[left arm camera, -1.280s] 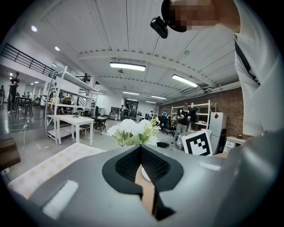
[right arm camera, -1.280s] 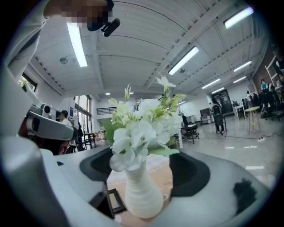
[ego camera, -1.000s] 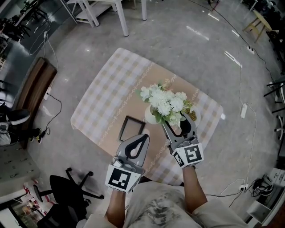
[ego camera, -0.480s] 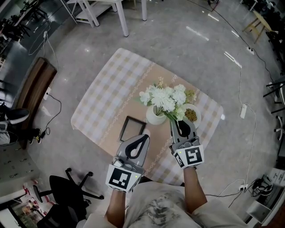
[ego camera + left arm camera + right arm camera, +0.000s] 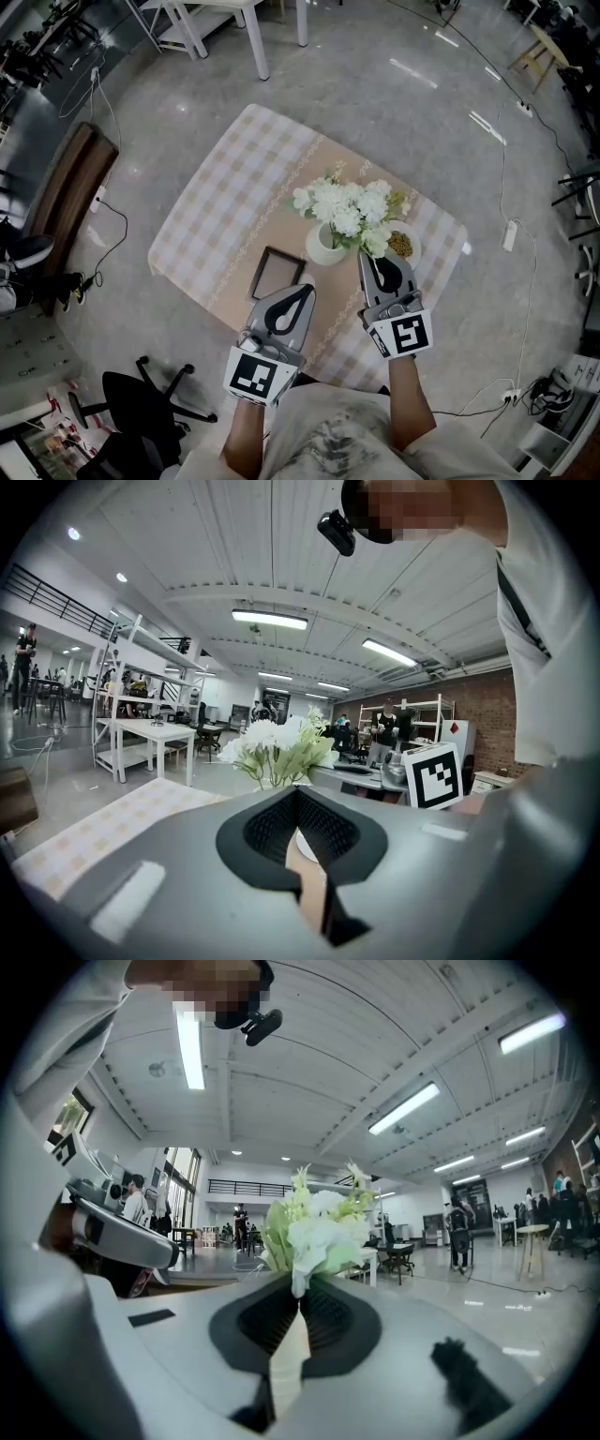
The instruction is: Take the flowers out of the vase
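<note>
Fingers (image 5: 330,1324) of right gripper (image 5: 373,255) pinched together on stems of white artificial flower bunch (image 5: 349,211), which sits in round white ceramic vase (image 5: 326,247). Left gripper (image 5: 303,288) closed, empty, clear of vase. Risk: unbraced vase may tip or lift if stems bind.

I'm in a big open lab or workshop hall. A polished concrete floor (image 5: 375,103) spreads past every table edge, strewn with loose cables (image 5: 503,178) and a power strip (image 5: 511,234). There are white metal shelving racks (image 5: 141,700), a brick wall (image 5: 487,714), ceiling strip lights (image 5: 270,620), white worktables (image 5: 155,733) and a rolling office chair (image 5: 136,401).
</note>
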